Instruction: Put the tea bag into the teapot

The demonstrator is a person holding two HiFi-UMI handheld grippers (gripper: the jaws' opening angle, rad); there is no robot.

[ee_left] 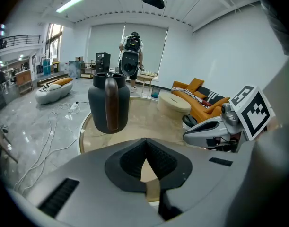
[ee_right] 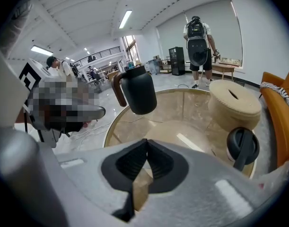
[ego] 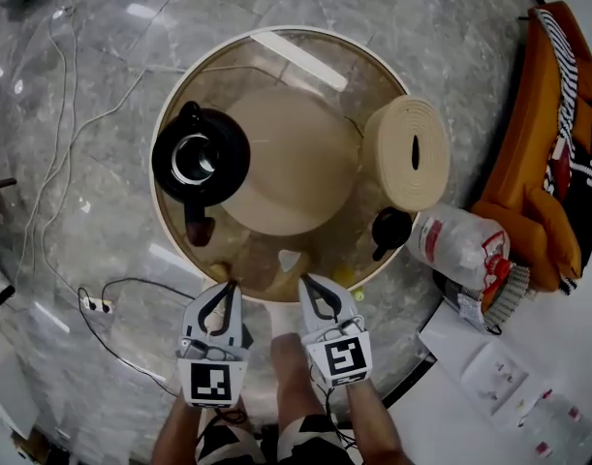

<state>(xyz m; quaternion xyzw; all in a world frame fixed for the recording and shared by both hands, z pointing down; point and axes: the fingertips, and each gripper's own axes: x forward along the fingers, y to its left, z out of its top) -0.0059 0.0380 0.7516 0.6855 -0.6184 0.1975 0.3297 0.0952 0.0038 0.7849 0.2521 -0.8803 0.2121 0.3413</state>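
The black teapot (ego: pixel 199 158) stands uncovered on the left of the round glass table (ego: pixel 363 76), and shows in the left gripper view (ee_left: pixel 109 103) and the right gripper view (ee_right: pixel 137 93). Its black lid (ego: pixel 390 231) lies apart at the right. A small white tea bag (ego: pixel 291 260) lies on the glass near the front rim. My left gripper (ego: pixel 228 287) is shut and holds nothing, just left of the bag. My right gripper (ego: pixel 305 281) is shut and holds nothing too, just right of it. In both gripper views the bag is hidden behind the jaws.
A round beige lidded container (ego: pixel 409 153) stands at the table's right edge. A plastic bag (ego: pixel 460 245) and an orange sofa (ego: pixel 538 172) lie beyond it. Cables and a power strip (ego: pixel 94 304) run over the floor at left. A small yellow item (ego: pixel 342 277) sits by my right gripper.
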